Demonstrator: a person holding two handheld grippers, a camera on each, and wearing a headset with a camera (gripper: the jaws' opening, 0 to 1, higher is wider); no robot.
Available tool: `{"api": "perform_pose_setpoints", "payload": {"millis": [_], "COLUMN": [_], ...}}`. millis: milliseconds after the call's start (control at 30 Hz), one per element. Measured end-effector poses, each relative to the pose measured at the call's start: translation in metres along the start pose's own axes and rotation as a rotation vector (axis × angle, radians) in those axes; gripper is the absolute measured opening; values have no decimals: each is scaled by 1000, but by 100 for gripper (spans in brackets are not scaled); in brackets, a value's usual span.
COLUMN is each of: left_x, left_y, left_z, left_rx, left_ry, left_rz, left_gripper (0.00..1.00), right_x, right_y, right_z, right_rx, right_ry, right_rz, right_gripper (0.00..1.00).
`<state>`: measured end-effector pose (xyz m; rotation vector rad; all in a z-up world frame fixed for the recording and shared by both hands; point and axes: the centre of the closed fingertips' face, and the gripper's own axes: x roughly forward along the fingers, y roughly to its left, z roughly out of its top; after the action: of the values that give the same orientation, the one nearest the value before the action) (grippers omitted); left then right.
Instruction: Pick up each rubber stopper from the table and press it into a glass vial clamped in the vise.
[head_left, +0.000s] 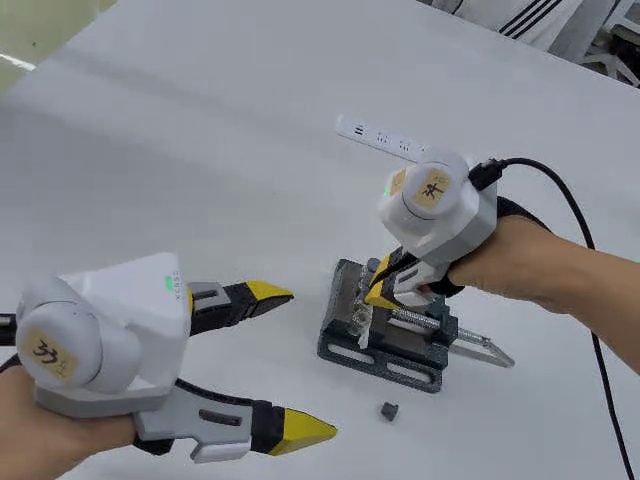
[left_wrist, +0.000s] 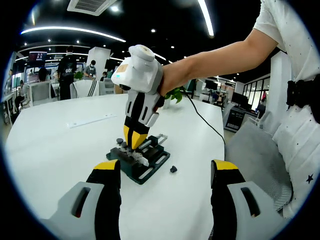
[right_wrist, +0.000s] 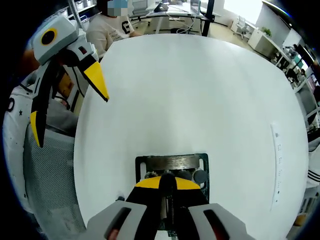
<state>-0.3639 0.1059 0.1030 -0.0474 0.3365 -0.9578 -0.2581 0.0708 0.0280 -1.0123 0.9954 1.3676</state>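
Though closed over the vise (head_left: 352, 348), right tongs (head_left: 378, 296), contents hidden.

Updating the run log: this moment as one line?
right gripper: jaws closed at vise | left gripper: jaws open, aside | rubber stopper: loose on table

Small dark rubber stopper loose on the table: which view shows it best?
Head view: the small dark rubber stopper lies unobstructed beside the dark metal vise. Left gripper view shows it smaller; the right gripper view leaves it unclear.
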Motion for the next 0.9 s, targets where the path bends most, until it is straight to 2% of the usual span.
{"api": "perform_pose_setpoints", "payload": {"millis": [367,900], "left_x": [1,4], "left_y": [-1,-6], "left_z": [0,1], "left_rx": [10,33], "left_ry": [17,49], "left_rz": [-6,-24], "left_gripper": [71,70], "right_x": [-7,-45], "right_y": [4,4], "right_z": [-4,-23], "right_rx": [47,160], "right_ry": [-58,-210], "right_rz": [-21,-114], "right_gripper": [8,10]}}
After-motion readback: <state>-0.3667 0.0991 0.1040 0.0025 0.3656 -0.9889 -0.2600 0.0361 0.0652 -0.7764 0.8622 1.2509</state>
